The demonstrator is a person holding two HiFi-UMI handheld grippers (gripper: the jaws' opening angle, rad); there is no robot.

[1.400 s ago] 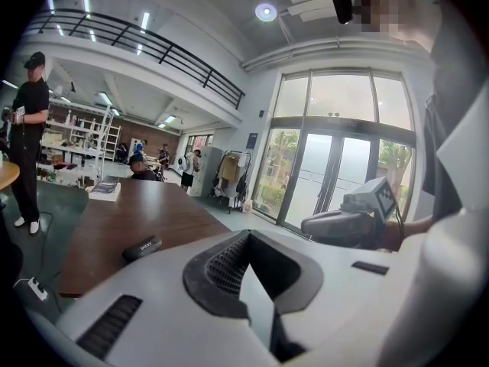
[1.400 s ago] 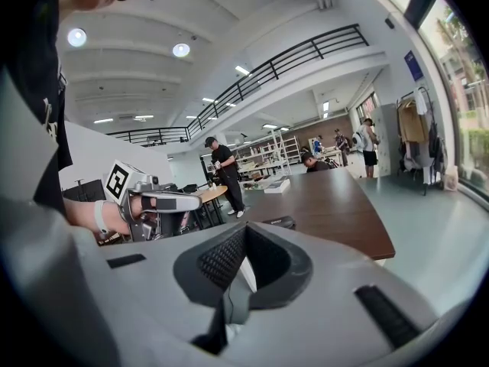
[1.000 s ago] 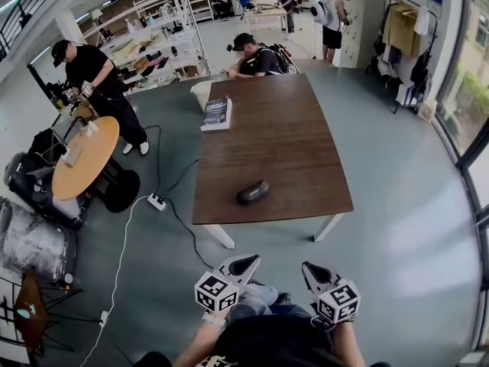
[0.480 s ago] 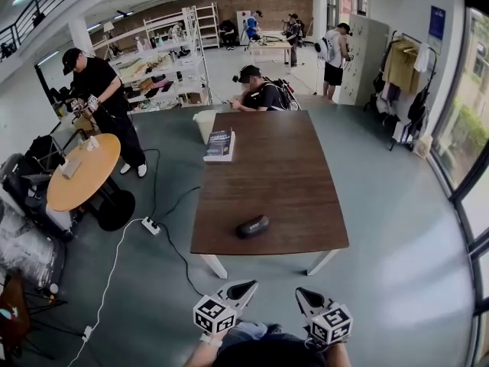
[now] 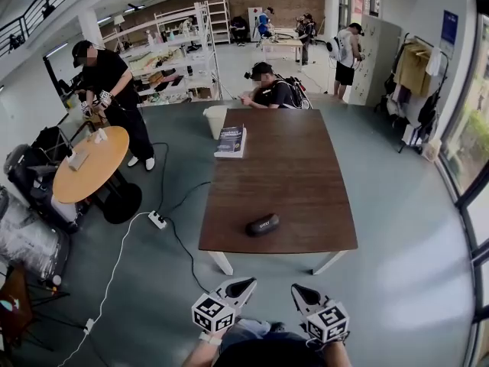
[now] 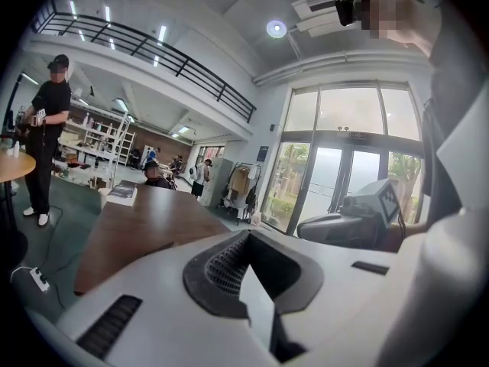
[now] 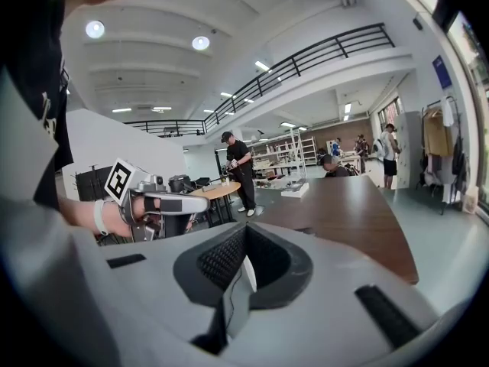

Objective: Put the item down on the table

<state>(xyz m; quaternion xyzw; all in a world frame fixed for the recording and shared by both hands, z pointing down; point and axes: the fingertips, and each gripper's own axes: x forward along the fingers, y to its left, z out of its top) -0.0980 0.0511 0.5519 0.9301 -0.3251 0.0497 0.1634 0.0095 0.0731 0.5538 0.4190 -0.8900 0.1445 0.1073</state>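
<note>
Left gripper (image 5: 247,284), right gripper (image 5: 299,290), jaws closed, empty; rounded black case (image 5: 262,225) on smooth brown table (image 5: 286,163)

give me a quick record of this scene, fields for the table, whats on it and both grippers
table: long brown table, ahead of the person
on it: black case near its front edge; book at far left corner
left gripper: fingers together, empty, short of the table
right gripper: fingers together, empty, short of the table
task state: nothing held; case lies on the table
</note>
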